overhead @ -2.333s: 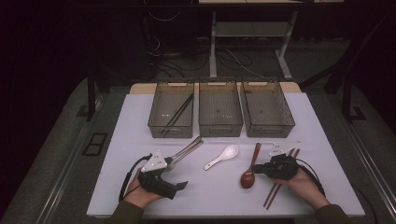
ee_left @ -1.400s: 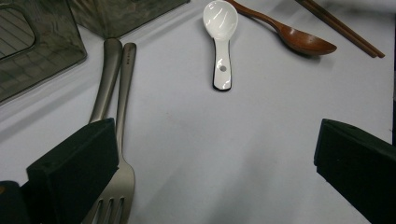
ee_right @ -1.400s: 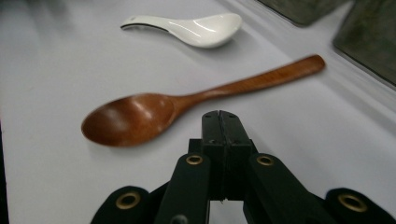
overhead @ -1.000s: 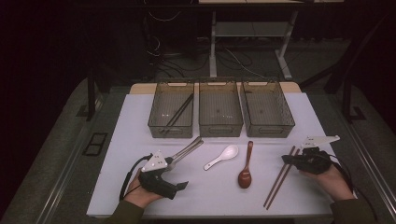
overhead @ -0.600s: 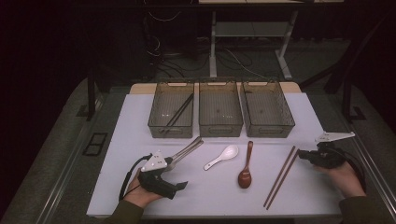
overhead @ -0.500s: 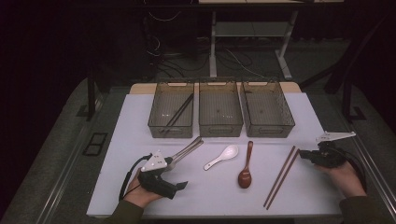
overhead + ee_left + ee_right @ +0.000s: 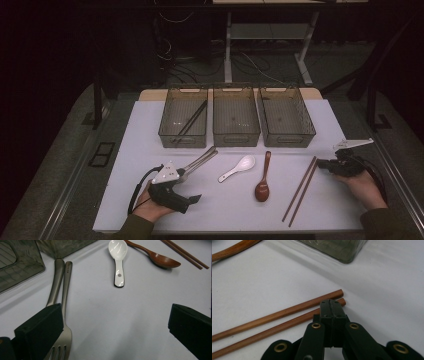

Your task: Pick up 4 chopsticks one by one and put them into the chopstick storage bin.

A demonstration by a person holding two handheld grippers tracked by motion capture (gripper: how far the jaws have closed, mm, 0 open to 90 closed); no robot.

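My left gripper rests on the white table at the front left, jaws wide open with bare table between them. A metal fork and a second metal handle lie by its left jaw. A white ceramic spoon and a brown wooden spoon lie mid-table. A pair of wooden chopsticks lies to their right. My right gripper is shut on nothing, and its tip sits over the far end of the nearer chopstick. Whether it touches is unclear.
Three clear bins stand in a row at the back: left, middle, right. The left bin holds dark chopsticks. The table's right edge runs close behind my right hand.
My right gripper has left the wooden spoon and travelled right, across the chopsticks, to their far ends near the table's right side. The left gripper has kept still.
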